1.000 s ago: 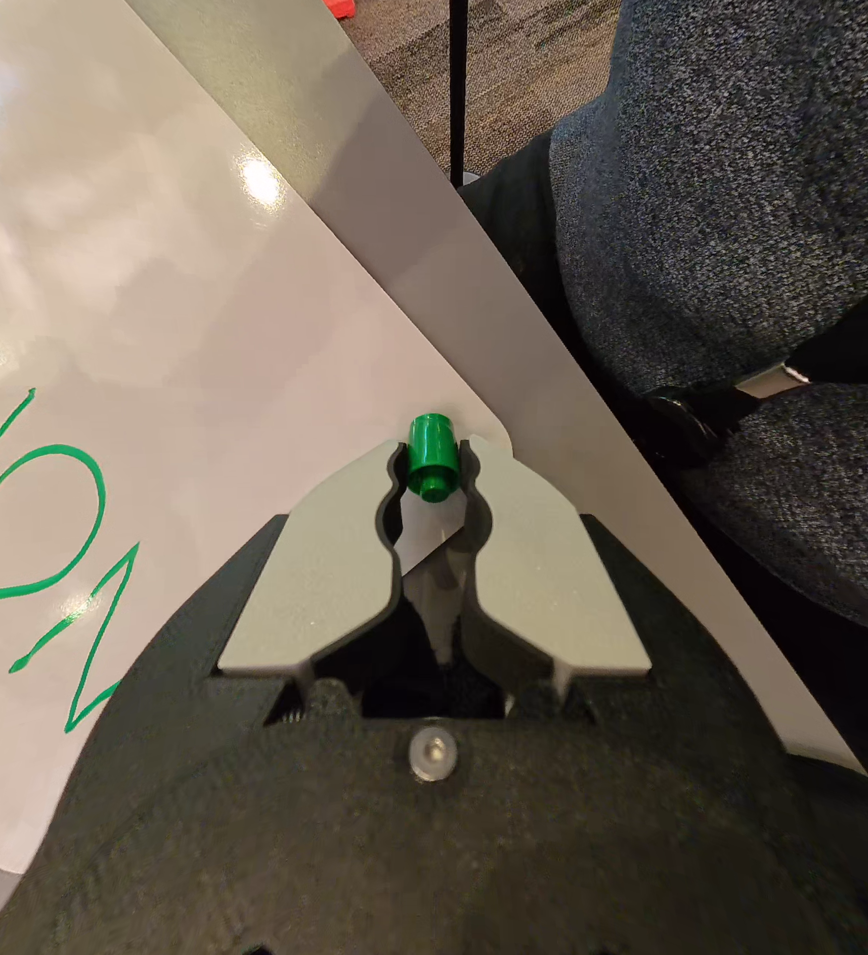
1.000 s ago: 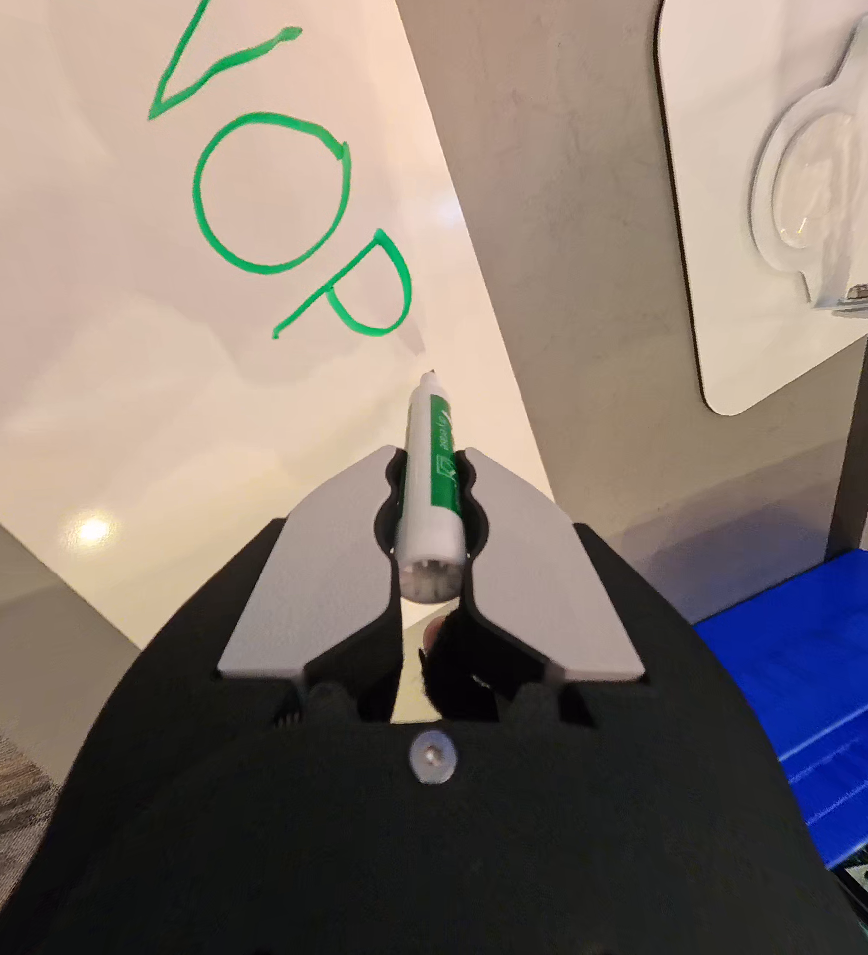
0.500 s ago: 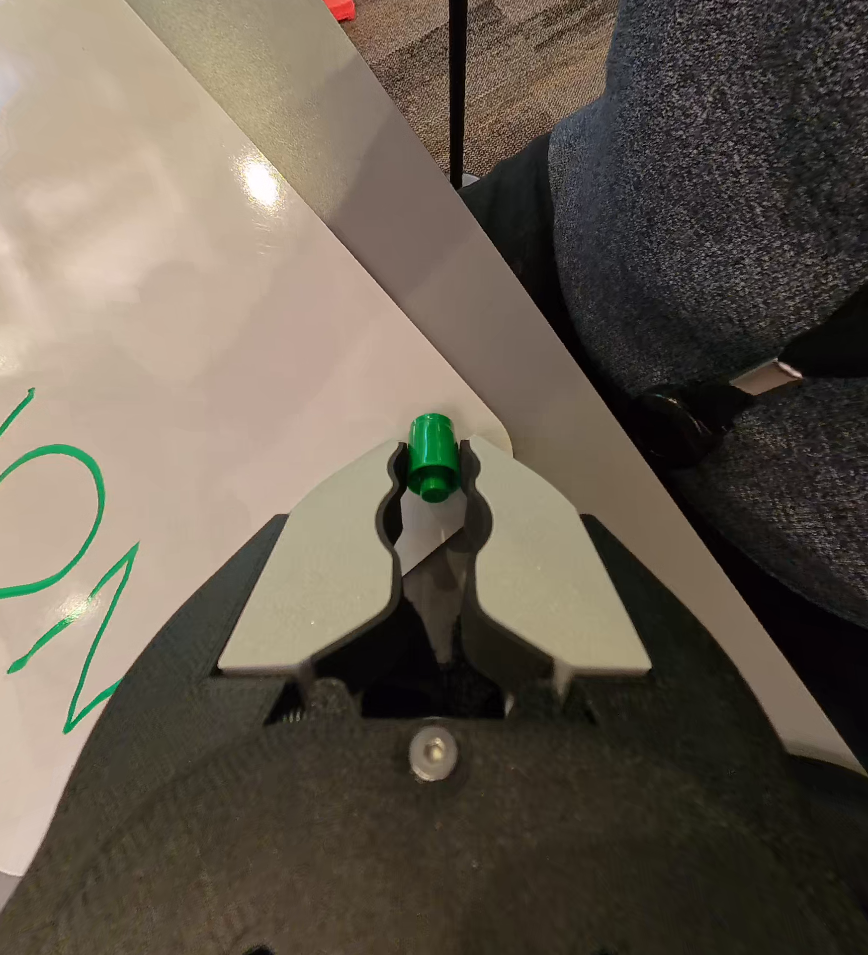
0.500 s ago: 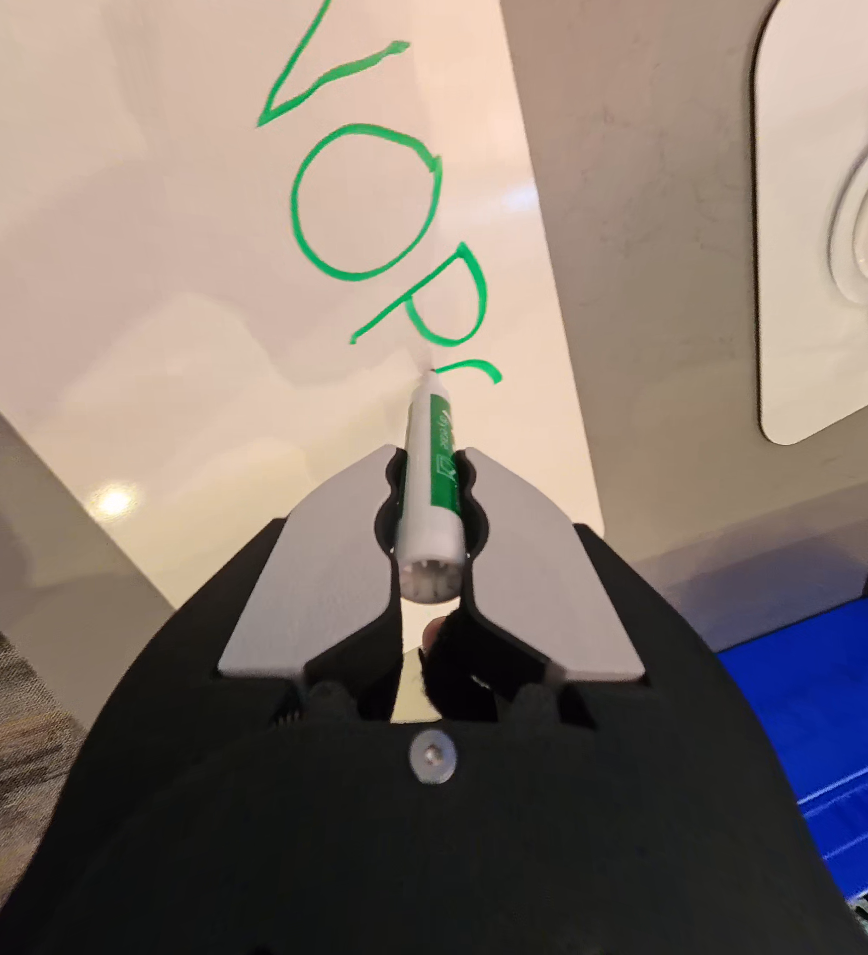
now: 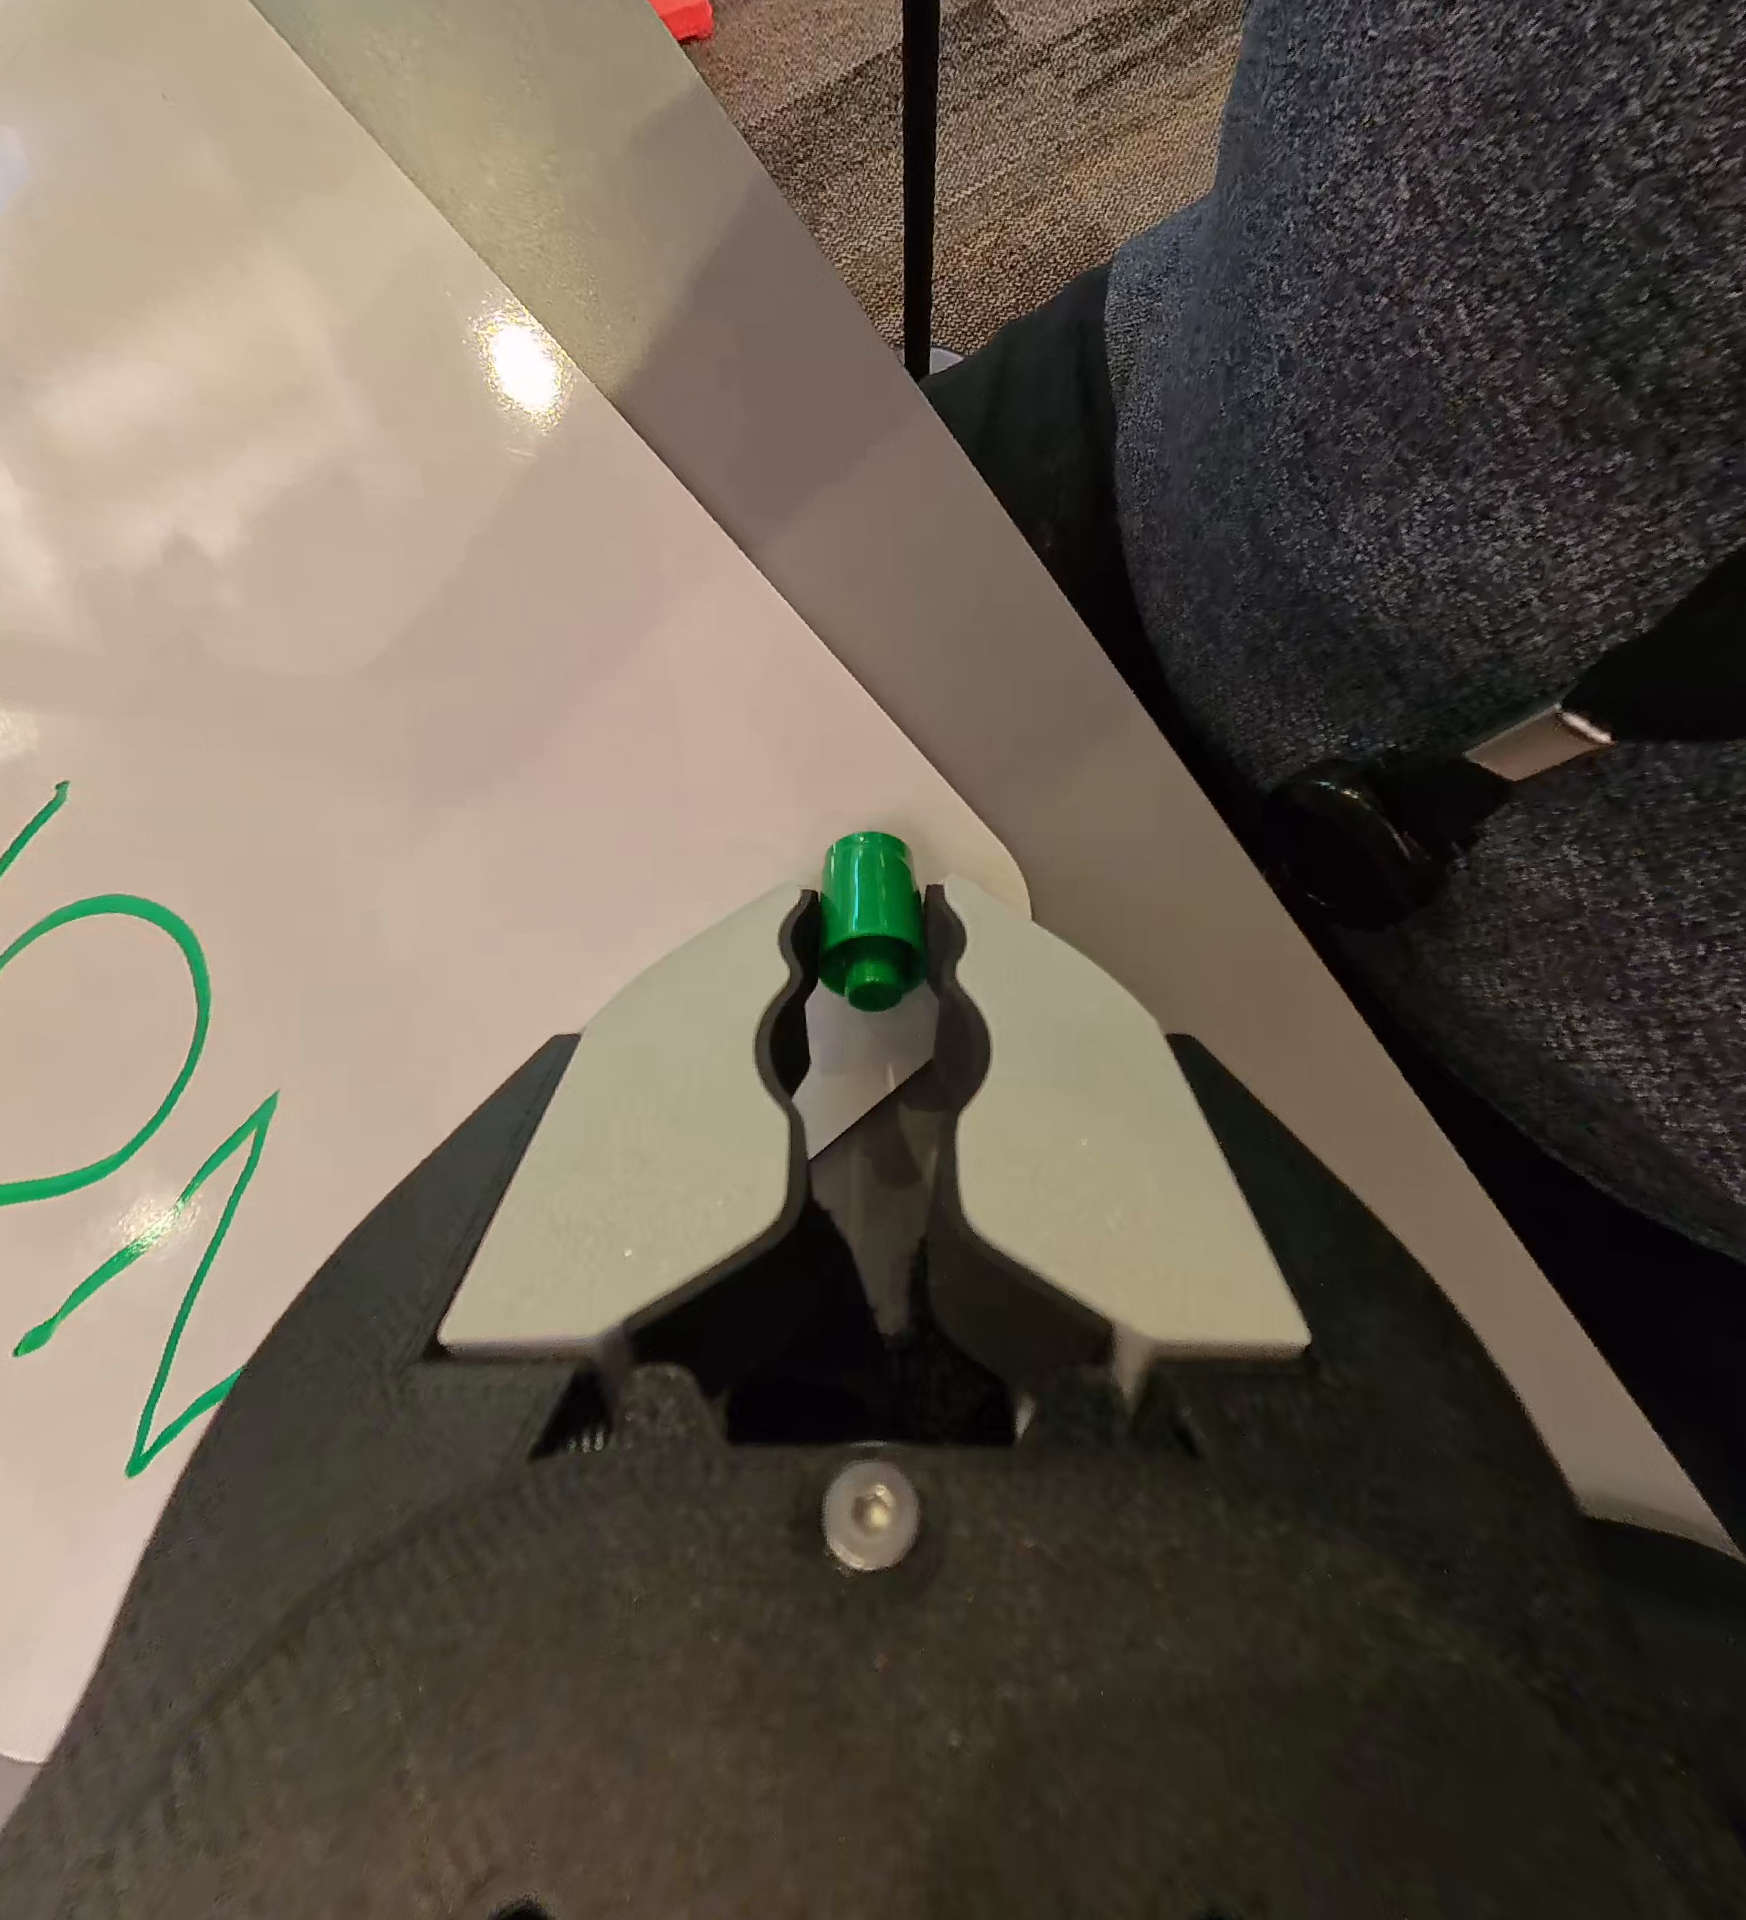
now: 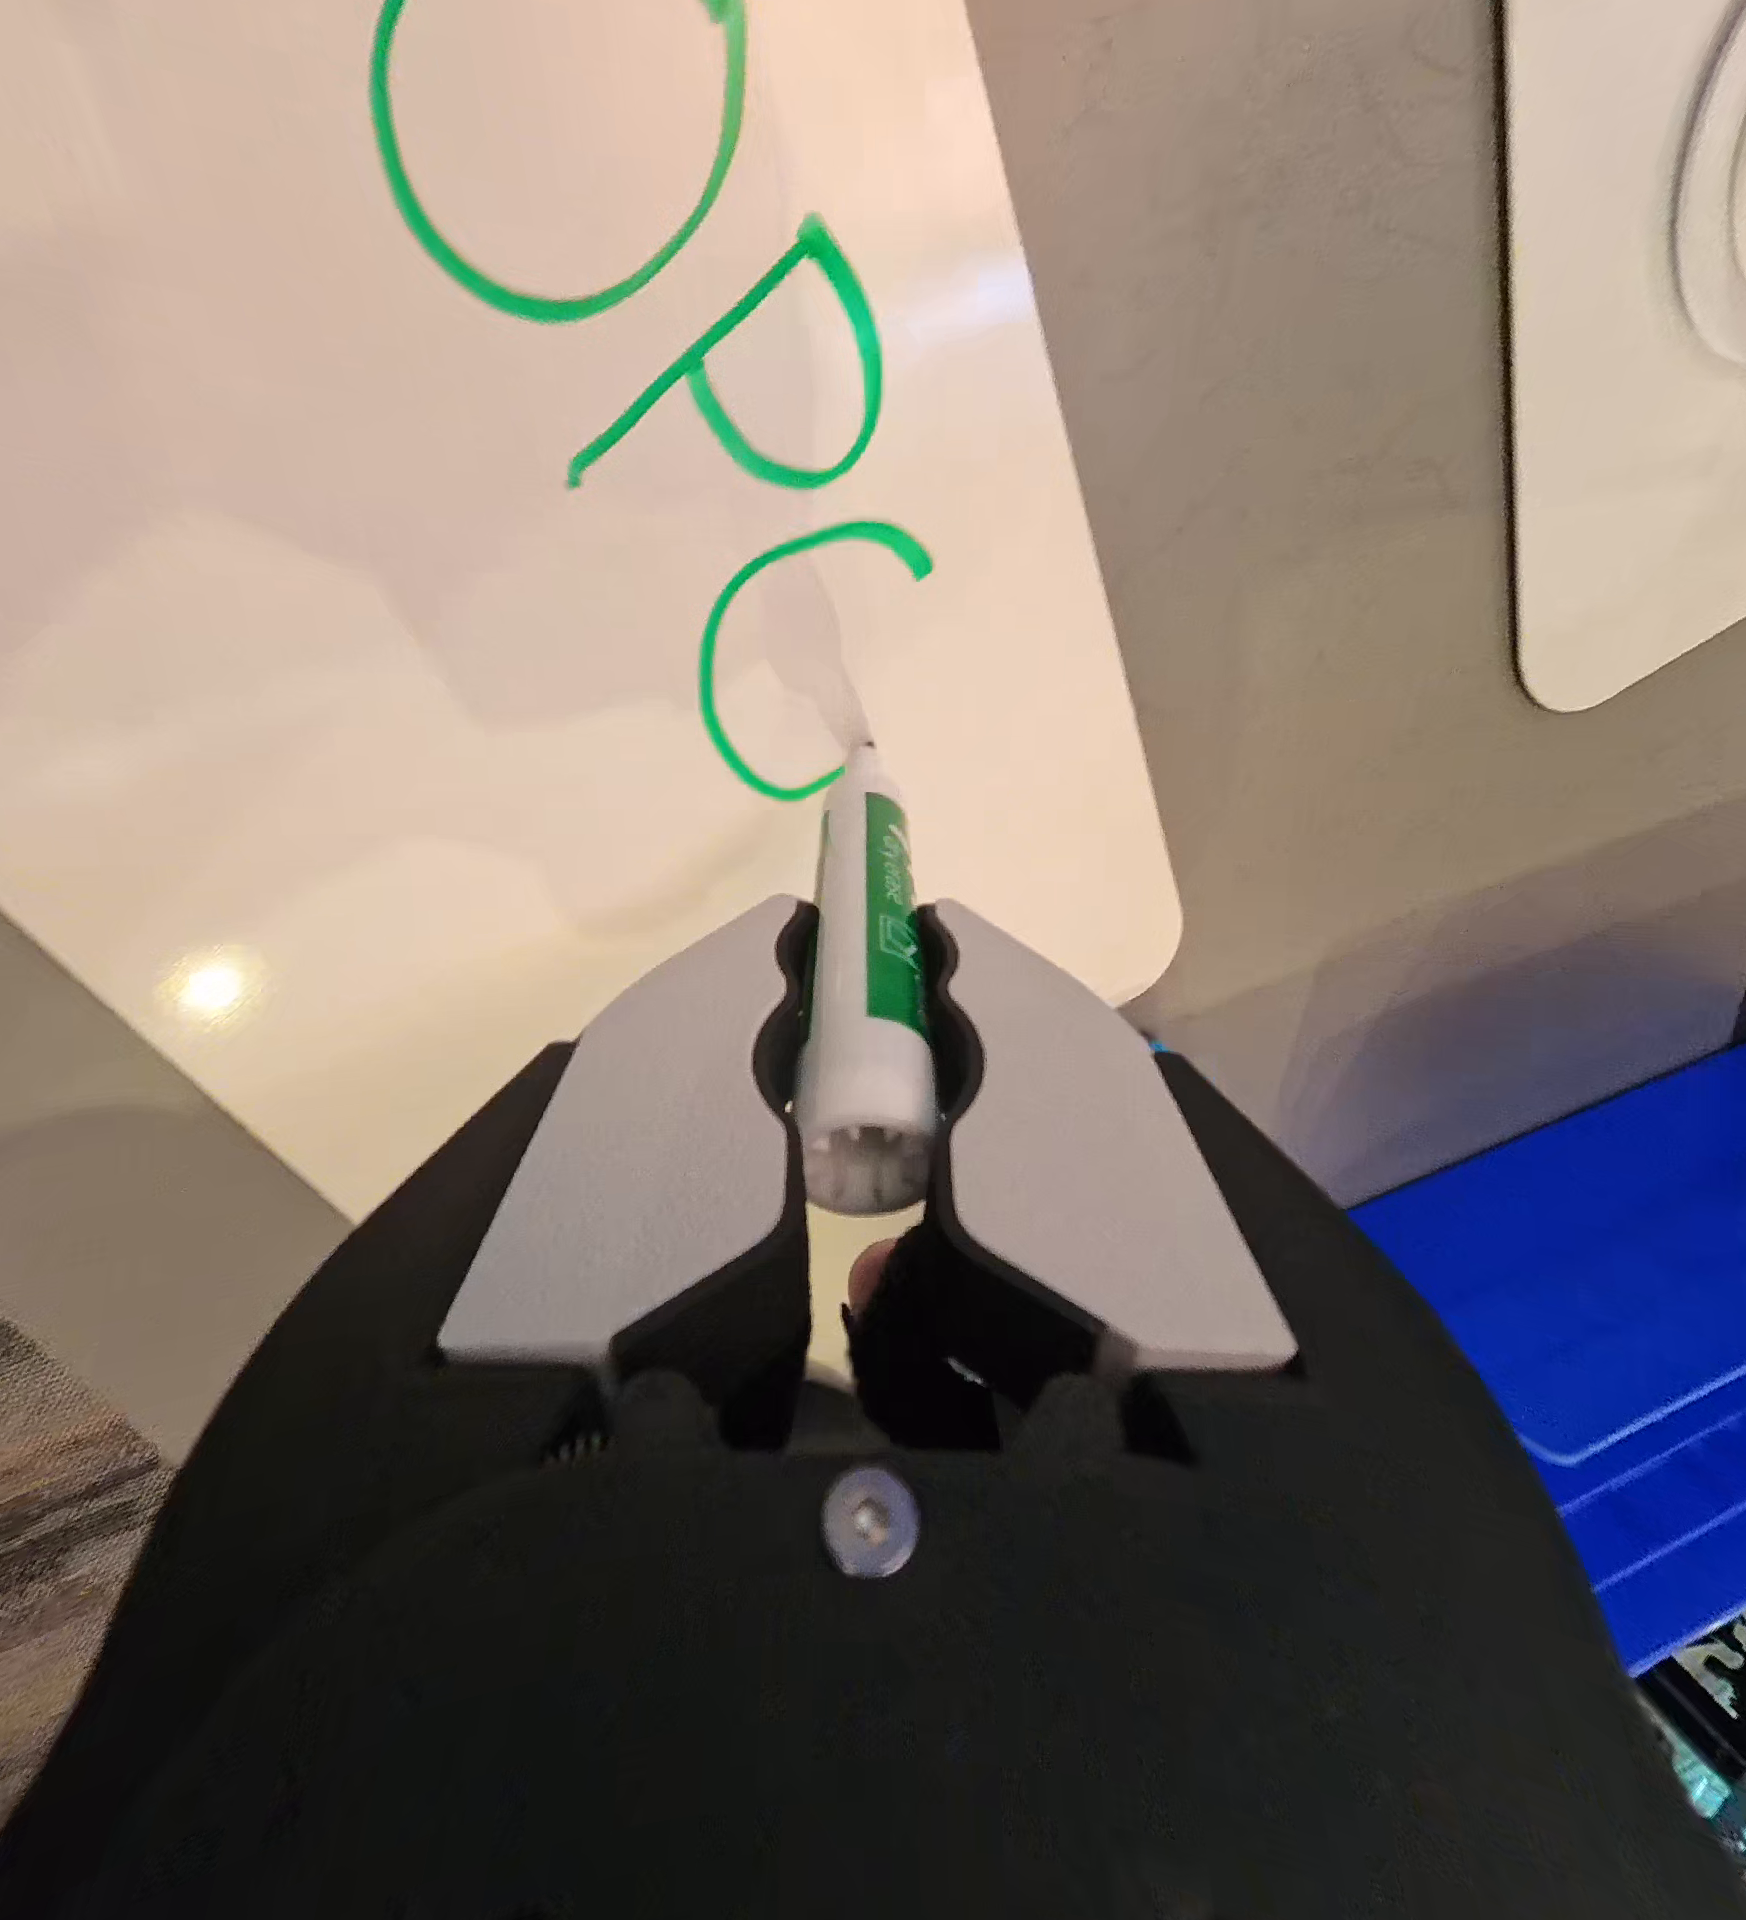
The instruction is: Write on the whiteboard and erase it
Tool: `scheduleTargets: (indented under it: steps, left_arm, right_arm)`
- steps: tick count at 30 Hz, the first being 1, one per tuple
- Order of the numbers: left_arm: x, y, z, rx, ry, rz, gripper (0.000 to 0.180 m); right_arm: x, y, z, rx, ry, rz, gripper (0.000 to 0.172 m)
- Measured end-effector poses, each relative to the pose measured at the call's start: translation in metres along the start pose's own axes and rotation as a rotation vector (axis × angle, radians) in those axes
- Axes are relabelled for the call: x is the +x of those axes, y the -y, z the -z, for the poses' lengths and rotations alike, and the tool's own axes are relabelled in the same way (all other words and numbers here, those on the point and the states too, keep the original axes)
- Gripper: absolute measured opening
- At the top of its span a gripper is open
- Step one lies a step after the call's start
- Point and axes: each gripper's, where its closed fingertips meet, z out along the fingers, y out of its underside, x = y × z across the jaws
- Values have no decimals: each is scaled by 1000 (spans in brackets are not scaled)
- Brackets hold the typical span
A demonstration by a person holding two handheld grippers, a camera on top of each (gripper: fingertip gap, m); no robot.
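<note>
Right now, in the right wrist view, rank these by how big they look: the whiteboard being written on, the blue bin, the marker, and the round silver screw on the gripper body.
Largest to smallest as they appear:
1. whiteboard, partly cut off by the frame
2. blue bin, also cut off
3. marker, held in the right gripper
4. silver screw

The screw sits nearest the camera, so it looks larger than it really is.

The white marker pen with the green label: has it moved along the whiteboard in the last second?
Yes. The white marker pen with the green label has travelled past the finished green letters, toward the whiteboard's rounded corner, drawing a new curve.

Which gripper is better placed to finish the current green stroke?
Right. The right gripper grips the green marker, its tip at the whiteboard; the left gripper holds only the green cap.
</note>
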Motion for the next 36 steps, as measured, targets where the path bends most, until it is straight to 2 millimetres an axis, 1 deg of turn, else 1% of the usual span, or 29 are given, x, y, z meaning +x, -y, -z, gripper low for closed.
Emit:
scheduleTargets:
  steps: [4, 7, 10, 14, 18, 23, 26, 29, 33, 35, 36]
  left_arm:
    - [0, 0, 0, 1, 0, 0, 20]
    - [0, 0, 0, 2, -1, 1, 20]
    - [1, 0, 0, 3, -2, 1, 20]
    - [1, 0, 0, 4, -3, 1, 20]
    - [1, 0, 0, 3, -3, 1, 20]
    - [1, 0, 0, 2, -3, 2, 20]
    - [1, 0, 0, 2, -3, 2, 20]
    - [1, -1, 0, 2, -3, 2, 20]
    - [1, -1, 0, 2, -3, 2, 20]
    - [1, -1, 0, 2, -3, 1, 20]
    - [1, -1, 0, 1, -3, 1, 20]
  right_arm:
    - [11, 18, -7, 26, 7, 23, 20]
    - [12, 32, -9, 45, 17, 48, 20]
    - [14, 34, -8, 47, 8, 55, 20]
    - [14, 27, 1, 48, 9, 39, 20]
    - [2, 17, 10, 40, 33, 41, 20]
    - [-12, 9, 8, 22, 59, 44, 20]
    - [-12, 3, 4, 1, 52, 40, 20]
    - [-15, -6, 6, -12, 57, 21, 20]
    - [-17, -25, 10, -35, 48, -16, 20]
    - [-17, -30, 12, -31, 43, -29, 20]
    - [-13, -30, 13, -27, 21, -36, 20]
